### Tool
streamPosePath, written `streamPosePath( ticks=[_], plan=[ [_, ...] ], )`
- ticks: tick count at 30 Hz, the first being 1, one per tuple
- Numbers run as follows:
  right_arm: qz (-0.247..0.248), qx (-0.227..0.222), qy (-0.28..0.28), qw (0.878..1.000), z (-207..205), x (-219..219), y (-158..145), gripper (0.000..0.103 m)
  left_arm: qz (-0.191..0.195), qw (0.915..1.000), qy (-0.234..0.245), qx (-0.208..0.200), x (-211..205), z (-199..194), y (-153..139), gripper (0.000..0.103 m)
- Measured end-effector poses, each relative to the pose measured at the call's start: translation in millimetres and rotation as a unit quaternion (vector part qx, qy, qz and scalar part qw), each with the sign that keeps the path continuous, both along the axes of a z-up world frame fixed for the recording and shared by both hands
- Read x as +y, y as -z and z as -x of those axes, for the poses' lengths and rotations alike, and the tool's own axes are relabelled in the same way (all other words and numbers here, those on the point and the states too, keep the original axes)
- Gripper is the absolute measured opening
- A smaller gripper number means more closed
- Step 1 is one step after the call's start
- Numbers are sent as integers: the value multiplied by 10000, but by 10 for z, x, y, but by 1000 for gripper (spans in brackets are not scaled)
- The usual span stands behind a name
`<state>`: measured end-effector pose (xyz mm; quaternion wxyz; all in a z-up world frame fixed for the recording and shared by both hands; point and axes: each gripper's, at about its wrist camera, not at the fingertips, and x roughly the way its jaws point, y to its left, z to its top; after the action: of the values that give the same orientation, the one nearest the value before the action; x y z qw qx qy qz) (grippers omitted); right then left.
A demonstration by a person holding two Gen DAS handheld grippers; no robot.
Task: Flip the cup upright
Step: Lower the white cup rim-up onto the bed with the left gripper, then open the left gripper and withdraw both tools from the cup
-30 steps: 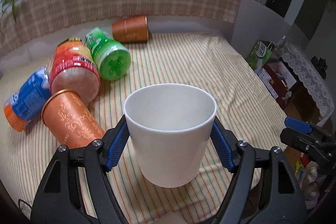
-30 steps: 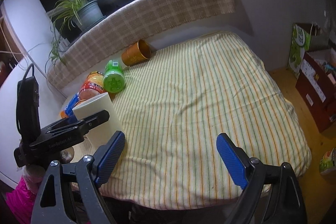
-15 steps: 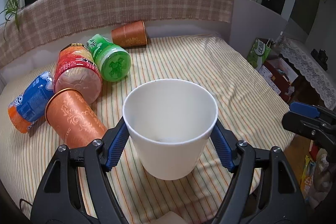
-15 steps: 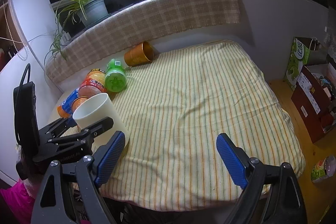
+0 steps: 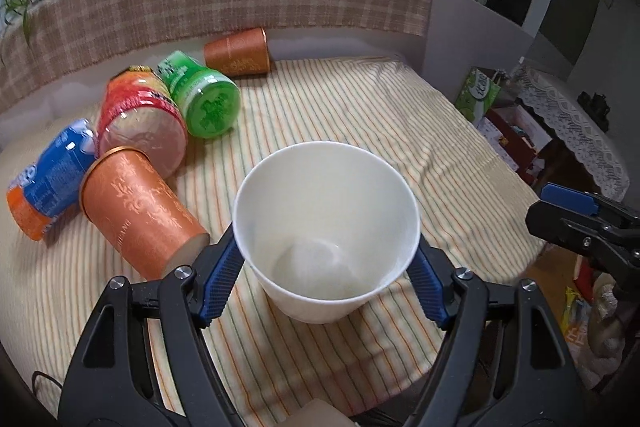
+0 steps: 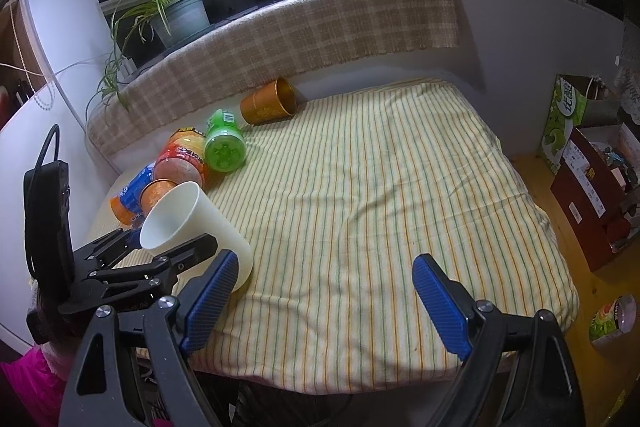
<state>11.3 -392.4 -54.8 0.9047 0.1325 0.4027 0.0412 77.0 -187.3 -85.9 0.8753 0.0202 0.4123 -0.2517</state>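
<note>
Left wrist: L gripper [image 5: 326, 269] clamps white cup [image 5: 326, 227] near cloth [image 5: 340, 107] edge.

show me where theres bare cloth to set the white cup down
Free: the striped cloth from the white cup, held by the left gripper, across to the right edge. Crowded: far left, where the orange cups, bottles and blue can lie.

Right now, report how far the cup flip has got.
Done: the left gripper has its jaws clamped on the white cup, mouth up but tilted. In hand: it hangs just above the striped cloth. Left: set it down upright and let go. The right gripper is open, holding nothing.
</note>
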Motion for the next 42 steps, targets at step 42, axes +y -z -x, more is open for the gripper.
streamPosePath(
  ticks=[42],
  plan=[
    [1529, -1587, 47, 9754, 554, 819, -448, 103, 280, 9585, -1704, -2267, 1281, 1197, -895, 93]
  ],
)
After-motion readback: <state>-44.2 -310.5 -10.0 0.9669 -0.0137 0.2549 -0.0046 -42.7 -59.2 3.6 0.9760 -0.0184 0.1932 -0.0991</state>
